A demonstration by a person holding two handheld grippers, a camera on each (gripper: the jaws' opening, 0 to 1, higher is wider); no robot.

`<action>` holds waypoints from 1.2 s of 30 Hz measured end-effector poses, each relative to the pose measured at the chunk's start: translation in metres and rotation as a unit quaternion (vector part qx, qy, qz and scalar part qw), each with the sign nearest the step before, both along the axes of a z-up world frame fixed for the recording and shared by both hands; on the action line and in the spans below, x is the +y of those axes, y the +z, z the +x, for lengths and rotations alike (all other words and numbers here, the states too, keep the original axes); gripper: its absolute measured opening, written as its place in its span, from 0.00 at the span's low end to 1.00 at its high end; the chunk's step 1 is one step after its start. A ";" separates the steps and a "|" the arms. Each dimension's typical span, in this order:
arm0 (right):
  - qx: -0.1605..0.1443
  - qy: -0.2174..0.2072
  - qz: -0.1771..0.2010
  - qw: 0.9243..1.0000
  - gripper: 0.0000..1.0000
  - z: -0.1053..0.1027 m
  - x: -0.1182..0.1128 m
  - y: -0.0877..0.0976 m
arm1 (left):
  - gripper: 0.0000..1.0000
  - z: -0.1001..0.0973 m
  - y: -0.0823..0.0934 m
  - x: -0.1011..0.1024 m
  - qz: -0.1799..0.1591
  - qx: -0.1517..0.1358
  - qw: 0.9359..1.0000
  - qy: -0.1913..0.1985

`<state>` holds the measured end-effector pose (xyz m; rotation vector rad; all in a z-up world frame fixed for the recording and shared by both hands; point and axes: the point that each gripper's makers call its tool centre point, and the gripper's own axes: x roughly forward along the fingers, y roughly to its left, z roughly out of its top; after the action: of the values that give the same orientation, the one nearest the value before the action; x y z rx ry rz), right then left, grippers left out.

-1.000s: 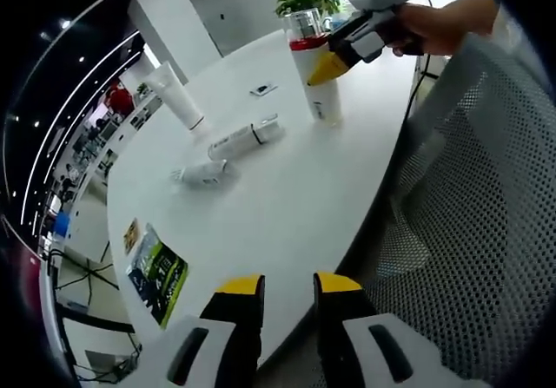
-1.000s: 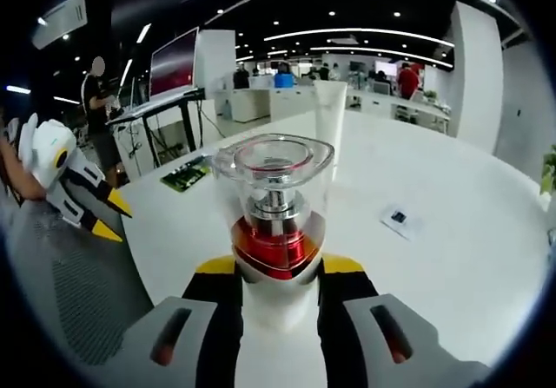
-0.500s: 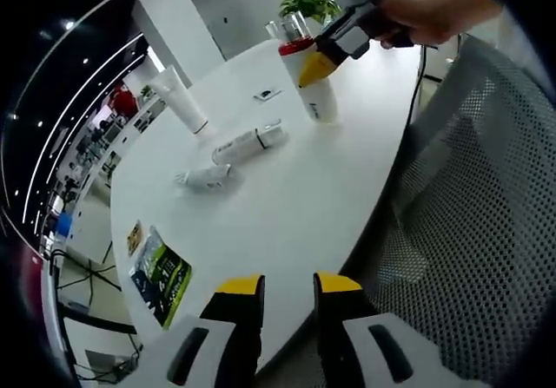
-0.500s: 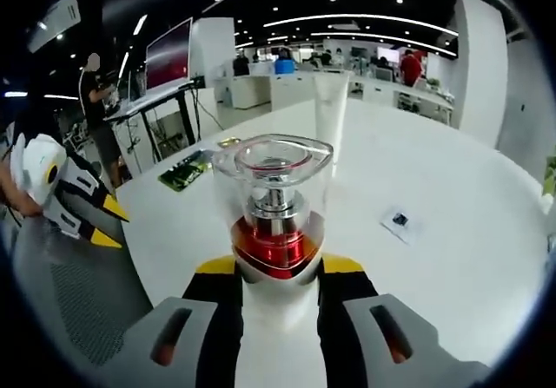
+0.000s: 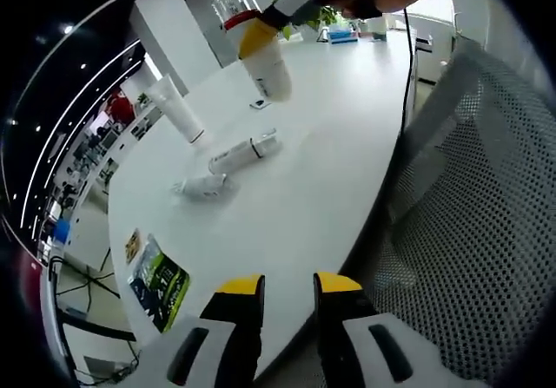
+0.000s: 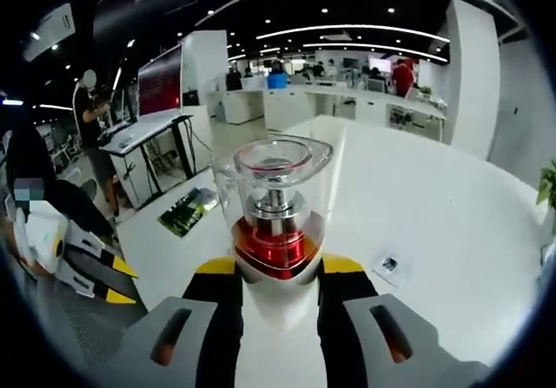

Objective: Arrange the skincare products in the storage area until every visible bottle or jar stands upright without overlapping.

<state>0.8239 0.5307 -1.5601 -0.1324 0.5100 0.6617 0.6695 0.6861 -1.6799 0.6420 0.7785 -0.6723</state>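
- Roughly, the job looks barely begun: on the white table (image 5: 295, 188), one white tube (image 5: 176, 107) stands upright on its cap.
- Airborne above the table, the pump bottle (image 6: 274, 223) with its clear cap and red collar is clamped between the right gripper (image 6: 276, 271) jaws.
- Still lying flat: a long tube (image 5: 246, 149) and a smaller tube (image 5: 201, 186), apart.
- Idle at the near table edge, the left gripper (image 5: 288, 286) holds nothing, jaws slightly parted.
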 end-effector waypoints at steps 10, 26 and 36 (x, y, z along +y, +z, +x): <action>-0.001 -0.013 0.011 1.000 0.29 0.008 0.005 0.012 | 0.23 0.001 0.000 0.004 0.008 0.001 1.000 0.009; 0.007 -0.026 -0.003 1.000 0.29 0.021 0.011 -0.003 | 0.23 0.000 0.004 -0.003 -0.007 -0.008 1.000 -0.009; 0.016 -0.037 -0.009 0.999 0.29 0.030 0.008 -0.014 | 0.23 -0.002 0.003 -0.007 -0.011 -0.004 1.000 -0.020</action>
<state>0.8542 0.5388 -1.5737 -0.1192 0.5494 0.5876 0.6678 0.6788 -1.6765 0.6416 0.7527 -0.7125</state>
